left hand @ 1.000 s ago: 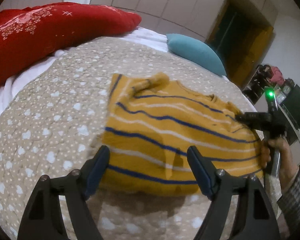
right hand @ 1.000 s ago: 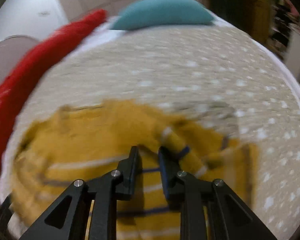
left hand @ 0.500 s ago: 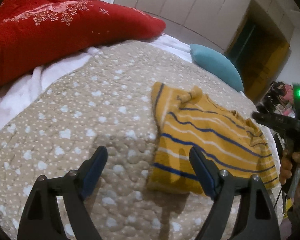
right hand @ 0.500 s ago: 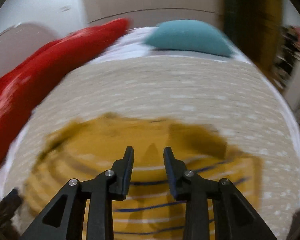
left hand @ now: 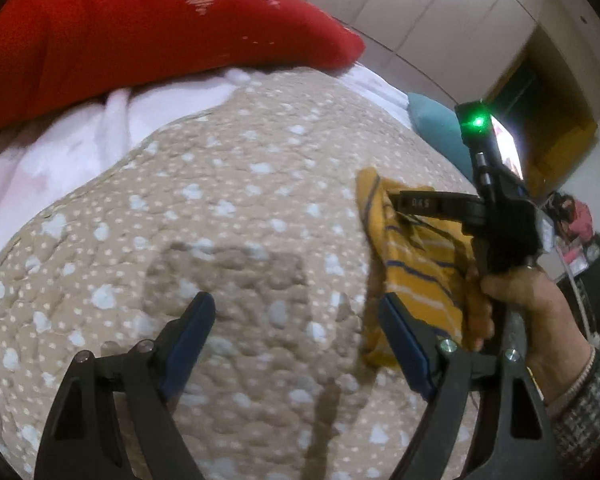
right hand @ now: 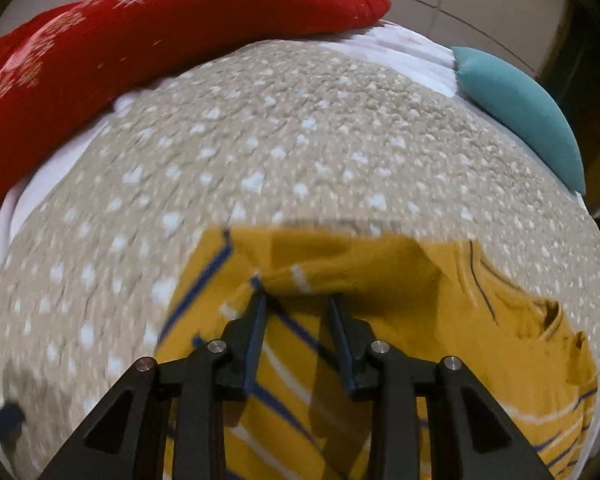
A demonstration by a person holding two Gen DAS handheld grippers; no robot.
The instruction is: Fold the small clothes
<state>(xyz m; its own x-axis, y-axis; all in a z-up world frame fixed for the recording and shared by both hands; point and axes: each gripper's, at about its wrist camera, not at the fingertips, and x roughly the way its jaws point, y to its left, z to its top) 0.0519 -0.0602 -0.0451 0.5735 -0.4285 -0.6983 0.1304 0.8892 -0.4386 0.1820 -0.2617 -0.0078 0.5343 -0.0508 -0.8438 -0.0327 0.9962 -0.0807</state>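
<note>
A yellow sweater (right hand: 440,300) with blue and white stripes lies folded on the beige dotted quilt (right hand: 280,140). My right gripper (right hand: 297,298) hovers just over its folded part, jaws apart with nothing pinched between them. The left wrist view shows the sweater (left hand: 420,272) at the right, and the right gripper (left hand: 404,205) reaching over it from the side, held by a person's hand (left hand: 532,304). My left gripper (left hand: 294,304) is open above bare quilt (left hand: 220,200). Its right finger (left hand: 400,332) sits at the sweater's near left edge.
A big red pillow (right hand: 120,40) lies along the far left on a white sheet (left hand: 52,160). A teal cushion (right hand: 520,108) sits at the far right. Wardrobe doors (left hand: 400,12) stand beyond the bed. Furniture clutter (left hand: 580,232) lies off its right side.
My right gripper has let go of the sweater fabric, opened and swung over the garment. The left gripper has slid left, so the sweater now lies to its right.
</note>
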